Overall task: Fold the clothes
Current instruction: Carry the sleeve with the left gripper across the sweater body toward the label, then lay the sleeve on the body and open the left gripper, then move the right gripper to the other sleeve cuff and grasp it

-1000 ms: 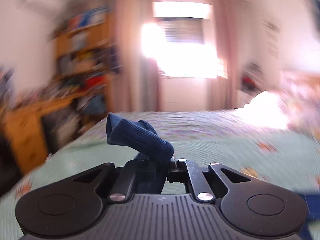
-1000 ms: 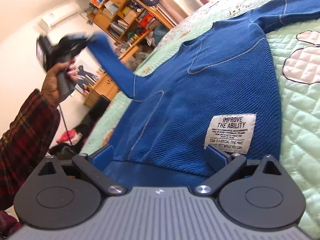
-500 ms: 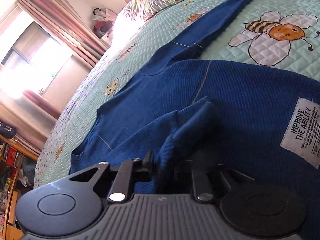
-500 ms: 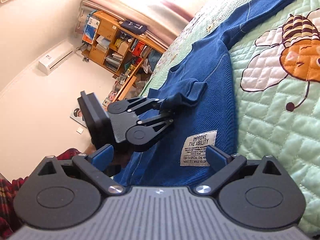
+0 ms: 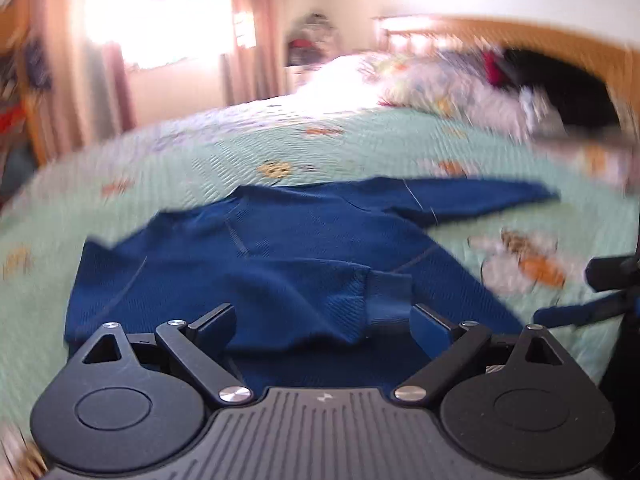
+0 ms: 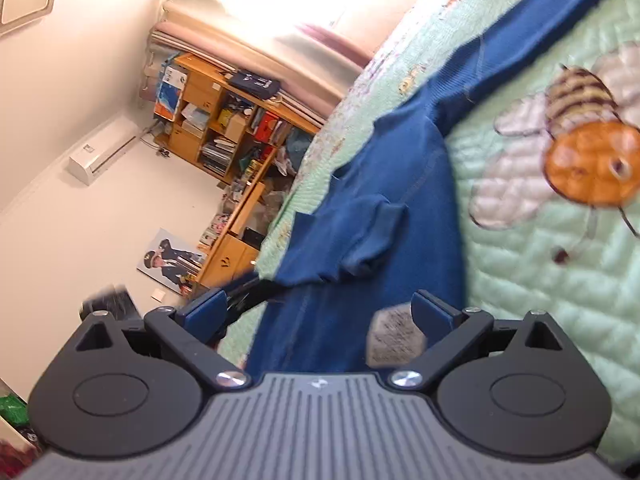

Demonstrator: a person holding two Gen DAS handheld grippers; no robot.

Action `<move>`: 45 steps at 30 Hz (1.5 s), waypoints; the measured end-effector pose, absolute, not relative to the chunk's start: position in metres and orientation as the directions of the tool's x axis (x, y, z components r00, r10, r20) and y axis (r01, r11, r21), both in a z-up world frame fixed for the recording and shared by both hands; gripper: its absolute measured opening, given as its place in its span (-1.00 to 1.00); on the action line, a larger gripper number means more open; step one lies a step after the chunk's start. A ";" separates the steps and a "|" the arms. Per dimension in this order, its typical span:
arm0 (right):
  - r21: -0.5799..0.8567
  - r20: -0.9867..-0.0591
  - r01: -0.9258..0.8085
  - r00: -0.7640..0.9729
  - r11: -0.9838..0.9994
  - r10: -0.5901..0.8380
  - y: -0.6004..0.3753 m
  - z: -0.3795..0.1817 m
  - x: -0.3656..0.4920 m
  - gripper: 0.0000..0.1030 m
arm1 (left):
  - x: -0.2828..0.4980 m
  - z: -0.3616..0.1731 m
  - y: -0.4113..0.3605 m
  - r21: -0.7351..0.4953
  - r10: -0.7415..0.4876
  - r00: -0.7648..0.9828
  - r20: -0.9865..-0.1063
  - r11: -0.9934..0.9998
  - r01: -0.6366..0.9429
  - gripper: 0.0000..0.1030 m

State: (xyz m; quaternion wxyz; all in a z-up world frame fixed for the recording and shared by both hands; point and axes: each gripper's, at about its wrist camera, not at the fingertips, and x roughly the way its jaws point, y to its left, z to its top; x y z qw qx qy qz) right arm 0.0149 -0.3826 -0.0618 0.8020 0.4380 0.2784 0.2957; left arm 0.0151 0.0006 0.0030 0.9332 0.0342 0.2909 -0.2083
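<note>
My left gripper [image 5: 322, 320] is spread wide with nothing between its fingers, hanging just above the near hem of the sweater [image 5: 280, 264]. Right ahead of it one sleeve [image 5: 320, 292] lies folded across the body, its ribbed cuff [image 5: 390, 296] resting on the blue knit close to my right-hand finger. My right gripper [image 6: 318, 312] is also wide open and holding nothing; the white label [image 6: 394, 336] sits just inside its right finger, blurred past reading. Part of a dark frame shows by its left finger, too smeared for me to say what it is. The sweater lies flat on the green quilt [image 5: 180, 168], with the other sleeve [image 5: 472, 196] stretched out straight to the right. Beside the body is a stitched bee [image 6: 588, 152]. Further off I see pillows [image 5: 432, 80] at the head of the bed, then curtains [image 5: 252, 28] and a bright window. From the right wrist, a wooden bookshelf [image 6: 228, 120] stands against the far wall
</note>
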 end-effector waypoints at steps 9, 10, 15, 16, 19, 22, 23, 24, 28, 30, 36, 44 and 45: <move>0.936 0.045 -0.320 0.517 0.145 0.855 -0.303 -0.023 0.112 0.91 | 0.018 0.008 0.099 -0.380 -0.271 0.804 -0.529 0.923 0.061 0.82; 0.952 0.058 -0.288 0.493 0.100 0.868 -0.293 -0.035 0.122 0.91 | 0.020 0.008 0.108 -0.398 -0.252 0.809 -0.531 0.917 0.024 0.82; 0.950 -0.267 -0.019 0.474 0.313 0.839 -0.285 -0.103 0.143 -0.45 | 0.041 0.011 0.151 -0.471 -0.205 0.812 -0.546 0.877 -0.095 0.82; 0.924 -0.347 0.024 0.472 0.382 0.810 -0.287 -0.112 0.143 -0.63 | 0.048 0.013 0.157 -0.476 -0.201 0.816 -0.542 0.873 -0.101 0.83; 0.894 -0.404 0.017 0.462 0.448 0.789 -0.296 -0.108 0.135 -0.87 | 0.079 0.021 0.164 -0.470 -0.179 0.823 -0.540 0.875 -0.117 0.84; 0.853 -0.431 -0.066 0.470 0.518 0.770 -0.288 -0.083 0.135 -0.62 | 0.121 0.025 0.160 -0.498 -0.211 0.824 -0.526 0.862 -0.097 0.84; 0.866 -0.389 -0.101 0.478 0.489 0.788 -0.286 -0.076 0.137 -0.30 | 0.137 0.026 0.157 -0.512 -0.233 0.823 -0.519 0.855 -0.080 0.85; 0.878 -0.346 -0.135 0.484 0.459 0.804 -0.283 -0.069 0.140 0.02 | 0.152 0.024 0.154 -0.529 -0.260 0.821 -0.508 0.846 -0.059 0.85; 0.886 -0.303 -0.183 0.466 0.425 0.832 -0.273 -0.078 0.160 0.30 | 0.215 0.001 0.147 -0.640 -0.400 0.791 -0.463 0.768 0.014 0.88; 0.852 -0.389 -0.143 0.472 0.504 0.791 -0.275 -0.097 0.164 -0.17 | 0.244 -0.025 0.150 -0.679 -0.426 0.766 -0.481 0.733 -0.018 0.89; 0.881 -0.345 -0.127 0.488 0.456 0.802 -0.296 -0.111 0.160 -0.56 | 0.262 -0.071 0.185 -0.698 -0.298 0.785 -0.543 0.680 -0.225 0.42; 0.876 -0.321 -0.162 0.507 0.454 0.800 -0.289 -0.118 0.164 -0.61 | 0.258 -0.068 0.194 -0.789 -0.313 0.840 -0.444 0.581 -0.201 0.72; 0.878 -0.318 -0.162 0.507 0.451 0.801 -0.290 -0.118 0.160 -0.61 | 0.267 -0.066 0.190 -0.786 -0.327 0.833 -0.446 0.588 -0.191 0.73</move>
